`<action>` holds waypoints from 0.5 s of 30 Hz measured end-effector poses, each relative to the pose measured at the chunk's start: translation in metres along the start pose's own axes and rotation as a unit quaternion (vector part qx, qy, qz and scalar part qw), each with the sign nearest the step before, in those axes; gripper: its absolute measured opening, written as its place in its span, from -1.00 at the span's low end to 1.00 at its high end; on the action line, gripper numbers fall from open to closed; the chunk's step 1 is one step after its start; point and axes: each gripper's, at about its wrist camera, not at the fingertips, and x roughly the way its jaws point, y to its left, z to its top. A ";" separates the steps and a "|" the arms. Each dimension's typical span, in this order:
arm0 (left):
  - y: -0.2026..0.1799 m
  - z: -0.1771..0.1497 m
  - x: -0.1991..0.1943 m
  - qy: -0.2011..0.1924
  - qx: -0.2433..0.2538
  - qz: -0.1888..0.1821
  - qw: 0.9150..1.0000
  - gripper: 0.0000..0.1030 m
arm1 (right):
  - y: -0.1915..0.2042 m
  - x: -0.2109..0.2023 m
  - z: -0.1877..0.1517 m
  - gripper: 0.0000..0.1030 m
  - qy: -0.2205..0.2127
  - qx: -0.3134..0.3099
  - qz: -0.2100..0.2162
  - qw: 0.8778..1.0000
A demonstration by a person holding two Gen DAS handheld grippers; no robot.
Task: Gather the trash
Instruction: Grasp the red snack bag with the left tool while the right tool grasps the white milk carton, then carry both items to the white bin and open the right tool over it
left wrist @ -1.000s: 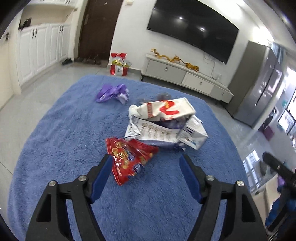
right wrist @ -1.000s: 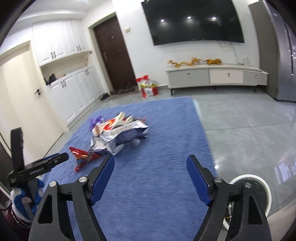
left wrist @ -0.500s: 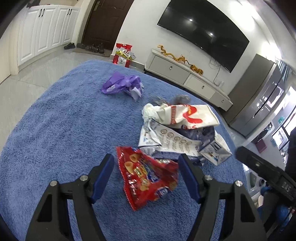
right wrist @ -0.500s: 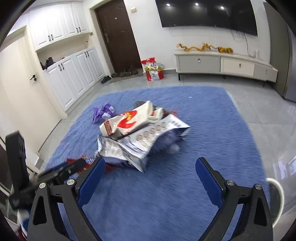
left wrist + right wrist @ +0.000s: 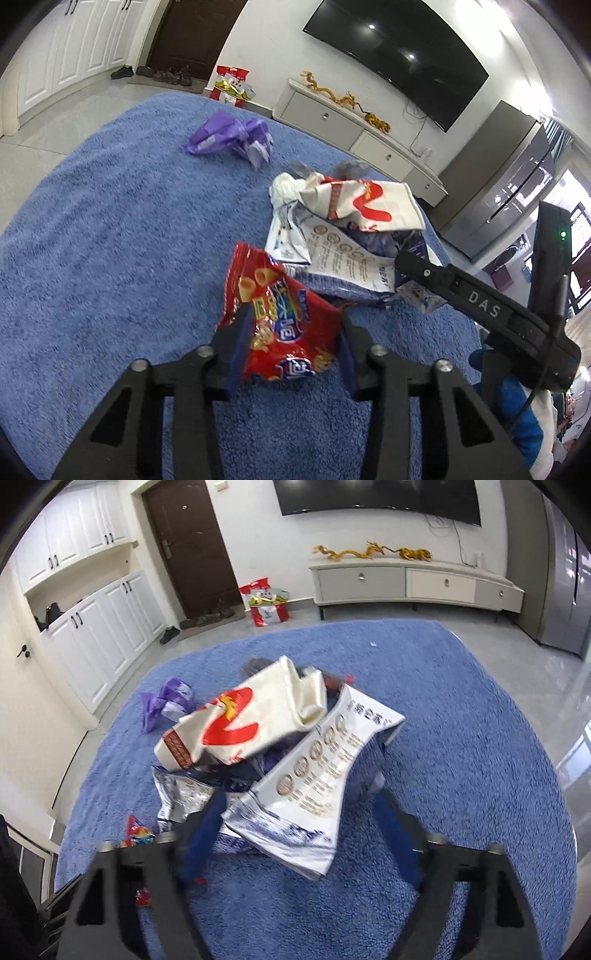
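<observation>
A red snack bag (image 5: 284, 325) lies on the blue carpet (image 5: 110, 258). My left gripper (image 5: 291, 325) has its blue pads on both sides of the bag, narrowed around it. Behind it lie a blue-and-white foil bag (image 5: 343, 258), a white bag with a red mark (image 5: 362, 206) and a purple wrapper (image 5: 229, 136). In the right wrist view, my right gripper (image 5: 299, 805) is open and straddles the near end of the blue-and-white foil bag (image 5: 314, 775). The white bag (image 5: 243, 720) lies on top, the purple wrapper (image 5: 166, 701) to the left.
The right gripper's black body (image 5: 480, 306) crosses the right side of the left wrist view. A low TV cabinet (image 5: 406, 583) stands by the far wall, a red gift bag (image 5: 266, 605) by the door, white cupboards (image 5: 92, 627) on the left. Grey tile surrounds the carpet.
Both grippers have moved forward and down to the trash. The left gripper's jaws have narrowed around the red snack bag. The right gripper now straddles the foil bag.
</observation>
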 end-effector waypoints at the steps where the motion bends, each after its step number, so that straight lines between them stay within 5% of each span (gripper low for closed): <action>1: -0.001 -0.002 -0.001 0.000 0.001 -0.002 1.000 -0.38 | -0.003 -0.001 -0.001 0.09 0.000 0.003 0.001 1.000; 7: -0.005 -0.008 -0.012 -0.004 0.002 -0.015 1.000 -0.72 | -0.018 -0.012 -0.007 0.01 -0.011 0.018 0.029 0.999; 15: -0.012 -0.018 -0.030 -0.016 -0.001 -0.014 1.000 -0.88 | -0.040 -0.042 -0.018 0.01 -0.038 0.037 0.090 0.995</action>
